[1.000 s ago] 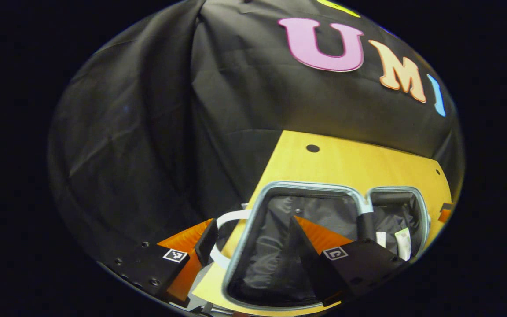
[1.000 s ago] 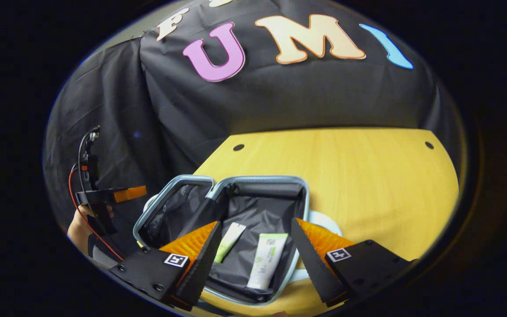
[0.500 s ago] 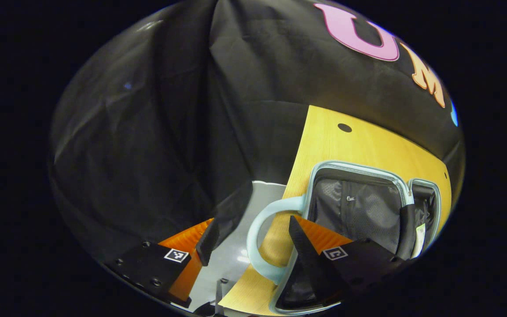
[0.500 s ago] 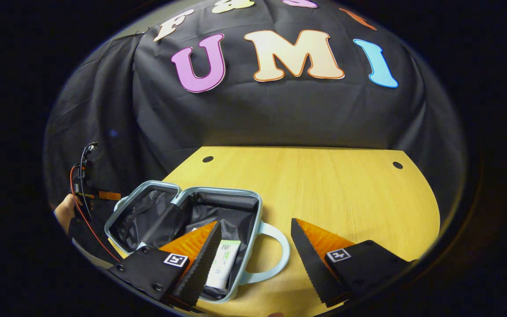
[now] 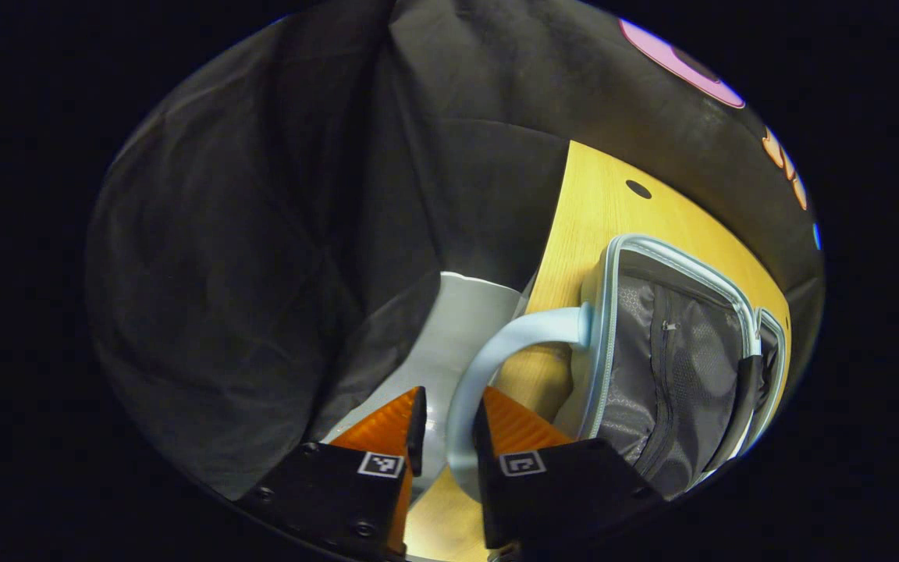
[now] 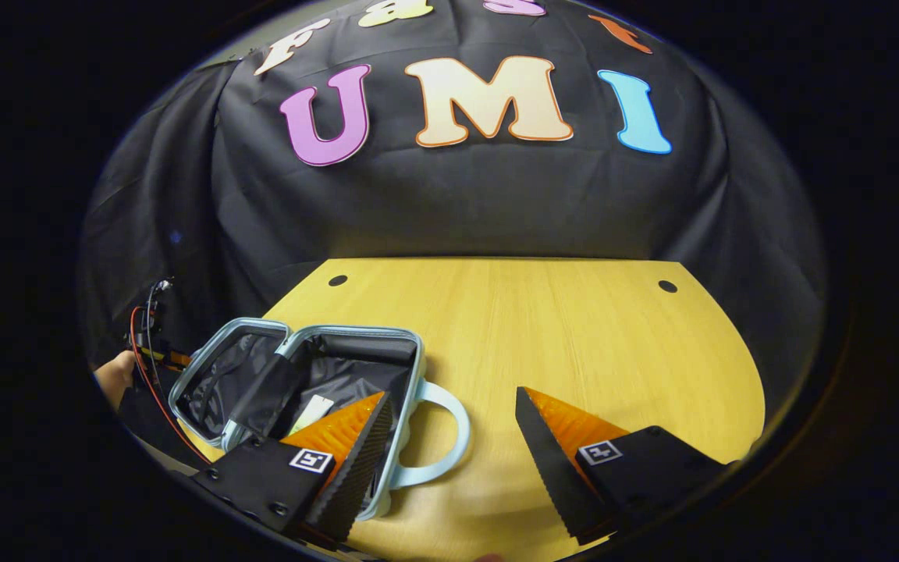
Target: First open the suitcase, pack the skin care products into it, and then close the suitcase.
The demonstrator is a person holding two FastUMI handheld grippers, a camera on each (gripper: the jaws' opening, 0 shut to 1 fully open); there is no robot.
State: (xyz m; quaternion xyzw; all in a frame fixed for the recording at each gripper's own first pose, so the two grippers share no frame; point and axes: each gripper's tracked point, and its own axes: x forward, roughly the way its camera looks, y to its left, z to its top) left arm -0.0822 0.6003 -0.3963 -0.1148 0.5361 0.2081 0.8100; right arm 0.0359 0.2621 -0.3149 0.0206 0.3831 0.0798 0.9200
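Observation:
The light-blue suitcase (image 6: 417, 361) lies open on the wooden table (image 6: 559, 328), its dark lining showing. A pale tube (image 6: 310, 409) rests in its right half. In the left gripper view, the left half with its mesh pocket (image 5: 668, 367) stands at the right. Its curved handle (image 5: 488, 351) runs down between my fingers, and my left gripper (image 5: 449, 406) is shut on that handle. My right gripper (image 6: 451, 394) is open above the table, just right of the suitcase, over its other handle (image 6: 443, 437). The left gripper (image 6: 154, 355) and a hand (image 6: 115, 375) show at the far left.
The table's left edge (image 5: 555, 234) runs beside the suitcase, with grey floor (image 5: 457, 328) below it. Two small dark holes (image 6: 338, 280) (image 6: 666, 286) mark the tabletop's far corners. Black cloth wall stands behind the table.
My left gripper moved to the left half's handle and shut on it. My right gripper drew back and to the right, away from above the suitcase's inside.

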